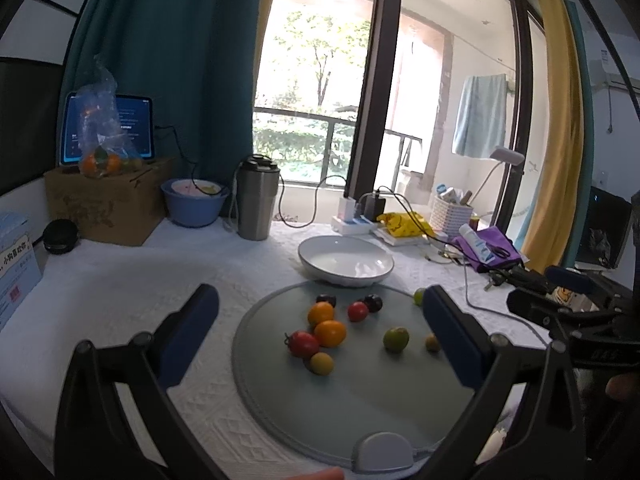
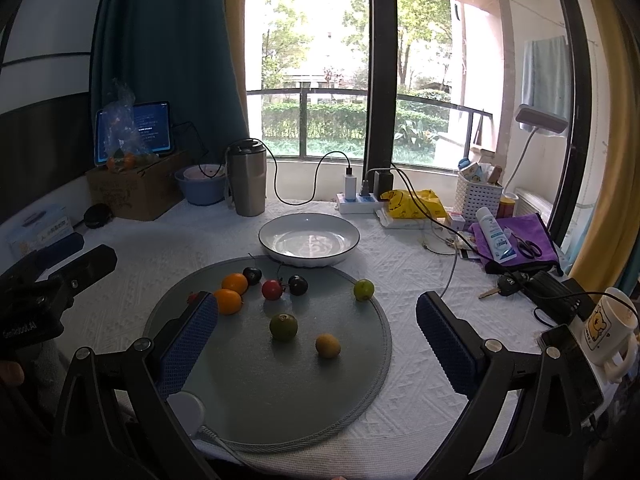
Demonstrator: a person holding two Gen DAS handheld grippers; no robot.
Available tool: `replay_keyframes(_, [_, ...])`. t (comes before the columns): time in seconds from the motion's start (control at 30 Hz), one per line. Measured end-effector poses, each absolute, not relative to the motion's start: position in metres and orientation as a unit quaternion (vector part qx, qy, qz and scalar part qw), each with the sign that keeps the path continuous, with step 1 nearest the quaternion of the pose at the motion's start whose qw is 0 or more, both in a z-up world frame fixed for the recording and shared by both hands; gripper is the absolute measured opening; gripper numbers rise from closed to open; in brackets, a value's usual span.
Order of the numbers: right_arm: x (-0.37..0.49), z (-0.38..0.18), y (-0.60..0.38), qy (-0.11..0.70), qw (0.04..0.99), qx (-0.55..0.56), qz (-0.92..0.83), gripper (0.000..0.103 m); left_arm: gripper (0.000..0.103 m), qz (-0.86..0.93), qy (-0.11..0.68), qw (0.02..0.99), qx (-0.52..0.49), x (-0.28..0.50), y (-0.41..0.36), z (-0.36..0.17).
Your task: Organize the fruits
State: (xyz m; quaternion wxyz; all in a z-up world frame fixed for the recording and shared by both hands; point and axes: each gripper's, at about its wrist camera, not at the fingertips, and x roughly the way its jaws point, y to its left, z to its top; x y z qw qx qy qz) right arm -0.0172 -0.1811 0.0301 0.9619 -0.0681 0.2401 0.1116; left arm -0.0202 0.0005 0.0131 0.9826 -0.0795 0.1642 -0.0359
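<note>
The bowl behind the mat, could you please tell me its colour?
White with a thin dark rim; the bowl shows best in the right wrist view.

Daylight pours through a tall window (image 2: 320, 80) at the far side, its dark frame post (image 2: 380, 80) splitting the view of green trees and a hedge beyond a balcony railing (image 2: 320, 98). A teal curtain (image 2: 160, 60) hangs at the far left, and a yellow curtain (image 2: 608, 160) falls at the right edge. A pale blue towel (image 1: 478, 116) hangs out on the balcony to the right. The counter (image 2: 180, 240) wears a white textured cloth, brightest near the window and dimmer toward the near side. A white lamp (image 2: 540, 120) leans in at far right.
</note>
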Motion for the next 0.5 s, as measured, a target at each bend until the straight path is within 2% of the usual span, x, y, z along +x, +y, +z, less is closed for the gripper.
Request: replay_keyframes(0.5, [-0.0145,0.0252,-0.1819,0.246,0.960,-0.065,0.113,0.101,0.103,-0.041,0.172,0.981,-0.075,-0.0157,-0.0035,0.0106])
